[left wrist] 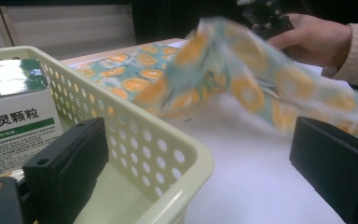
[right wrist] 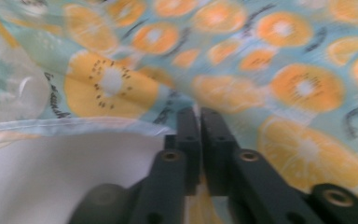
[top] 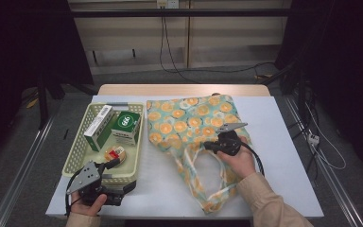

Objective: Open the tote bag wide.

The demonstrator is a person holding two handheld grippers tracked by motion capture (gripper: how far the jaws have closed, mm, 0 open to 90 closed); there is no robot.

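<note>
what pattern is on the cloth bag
Orange fruit slices on pale teal, clearest in the high view: cloth bag.

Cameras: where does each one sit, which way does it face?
High view: above the person's side, looking forward and down on the table; both hands and grippers enter from the bottom.
Left gripper view: rides the left gripper, open jaws astride the basket corner, facing the right hand.
Right gripper view: rides the right gripper, jaws shut on the fruit-print bag.
All share the bag.
</note>
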